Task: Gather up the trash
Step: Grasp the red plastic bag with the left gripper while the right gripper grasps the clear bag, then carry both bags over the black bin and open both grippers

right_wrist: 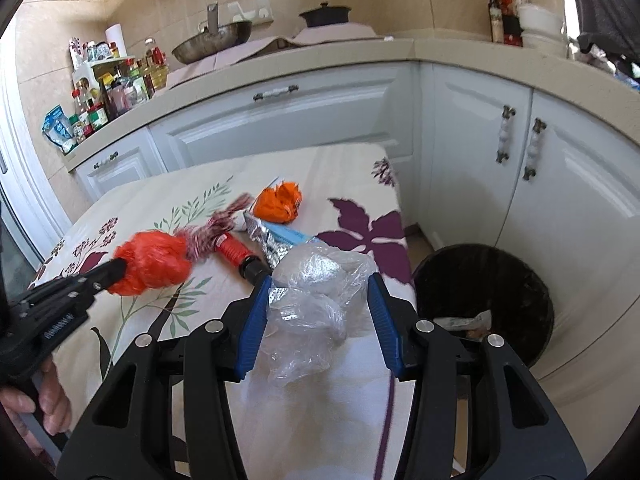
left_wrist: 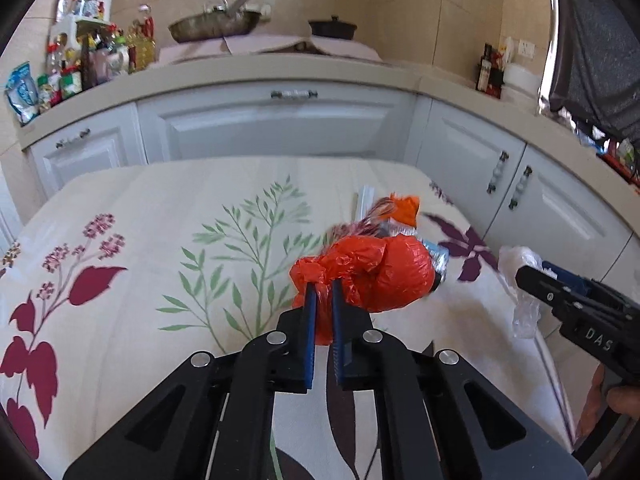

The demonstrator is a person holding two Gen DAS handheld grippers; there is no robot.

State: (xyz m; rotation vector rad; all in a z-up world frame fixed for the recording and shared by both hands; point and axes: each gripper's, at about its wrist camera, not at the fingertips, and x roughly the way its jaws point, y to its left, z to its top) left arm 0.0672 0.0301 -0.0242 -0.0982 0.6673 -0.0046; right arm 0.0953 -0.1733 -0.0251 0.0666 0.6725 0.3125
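My left gripper (left_wrist: 323,286) is shut on a crumpled red plastic bag (left_wrist: 372,276) and holds it above the floral tablecloth (left_wrist: 160,264); it also shows in the right wrist view (right_wrist: 154,262). My right gripper (right_wrist: 318,284) is open with its blue pads on either side of a crumpled clear plastic bag (right_wrist: 316,296) at the table's right edge. Further back lie an orange wrapper (right_wrist: 280,200), a foil wrapper (right_wrist: 266,240), a red-handled tool (right_wrist: 236,254) and a red-and-white tuft (right_wrist: 212,232).
A black trash bin (right_wrist: 486,300) with some trash inside stands on the floor right of the table, against white cabinets (right_wrist: 560,200). The counter behind holds bottles (right_wrist: 100,96), a pan (right_wrist: 212,42) and a black pot (right_wrist: 324,14).
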